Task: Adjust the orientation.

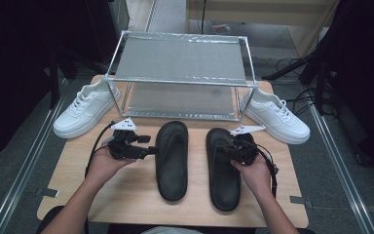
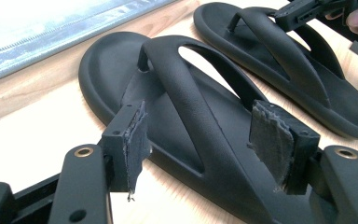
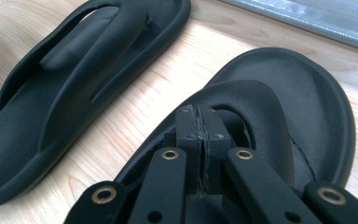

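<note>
Pale wood counter (image 1: pixel 126 190) is filling the lower centre of the high view, carrying two black sandals side by side below a metal shelf rack (image 1: pixel 180 78), with a white sneaker (image 1: pixel 85 109) at the left and another (image 1: pixel 275 117) at the right. Left hand-held gripper (image 2: pixel 207 140) is standing spread, its pads straddling the strap of the left sandal (image 1: pixel 172 158) without pinching yet. Right hand-held gripper (image 3: pixel 200 140) is pressed together; it appears to be nipping the strap of the right sandal (image 1: pixel 224 170), though the contact is hidden. Judged best practice: centre the strap between the pads, closing squarely before lifting, keeping both soles level.
</note>
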`<act>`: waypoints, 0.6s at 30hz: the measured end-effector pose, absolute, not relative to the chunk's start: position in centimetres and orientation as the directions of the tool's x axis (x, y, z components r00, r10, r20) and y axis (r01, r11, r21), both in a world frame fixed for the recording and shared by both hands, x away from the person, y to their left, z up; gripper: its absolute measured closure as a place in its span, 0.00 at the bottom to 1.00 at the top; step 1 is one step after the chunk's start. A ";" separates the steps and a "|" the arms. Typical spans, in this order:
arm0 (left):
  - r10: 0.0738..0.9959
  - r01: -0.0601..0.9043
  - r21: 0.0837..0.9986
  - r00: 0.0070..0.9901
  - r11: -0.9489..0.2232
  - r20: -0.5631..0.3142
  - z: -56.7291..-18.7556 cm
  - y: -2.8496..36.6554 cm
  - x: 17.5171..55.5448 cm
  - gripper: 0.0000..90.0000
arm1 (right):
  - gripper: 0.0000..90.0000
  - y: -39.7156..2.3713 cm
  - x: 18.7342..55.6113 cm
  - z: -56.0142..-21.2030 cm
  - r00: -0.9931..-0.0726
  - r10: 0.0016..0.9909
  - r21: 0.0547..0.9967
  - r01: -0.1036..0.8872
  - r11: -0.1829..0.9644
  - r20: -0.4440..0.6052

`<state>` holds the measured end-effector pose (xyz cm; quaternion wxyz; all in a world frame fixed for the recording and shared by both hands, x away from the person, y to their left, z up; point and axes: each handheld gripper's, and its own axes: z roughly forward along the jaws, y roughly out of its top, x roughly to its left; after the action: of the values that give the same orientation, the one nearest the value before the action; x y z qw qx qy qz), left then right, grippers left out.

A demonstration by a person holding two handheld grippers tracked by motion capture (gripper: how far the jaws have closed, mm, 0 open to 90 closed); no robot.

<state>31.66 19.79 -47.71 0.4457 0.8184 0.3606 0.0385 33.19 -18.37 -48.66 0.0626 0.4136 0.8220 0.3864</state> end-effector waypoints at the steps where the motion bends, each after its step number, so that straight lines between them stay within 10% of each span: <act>1: 0.627 0.555 0.758 0.736 -0.342 -0.256 -47.7 19.8 31.6 0.42 | 0.99 -18.3 33.3 -48.6 -0.651 0.729 0.687 0.630 0.362 0.214; 18: 0.605 0.573 0.754 0.737 -0.322 -0.301 -48.5 20.0 31.0 0.45 | 0.99 -16.0 34.8 -48.8 -0.667 0.715 0.695 0.616 0.371 0.209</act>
<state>30.99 20.05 -48.48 0.4558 0.8128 0.3623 0.0177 34.85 -15.96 -48.81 0.0635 0.4031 0.8255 0.3899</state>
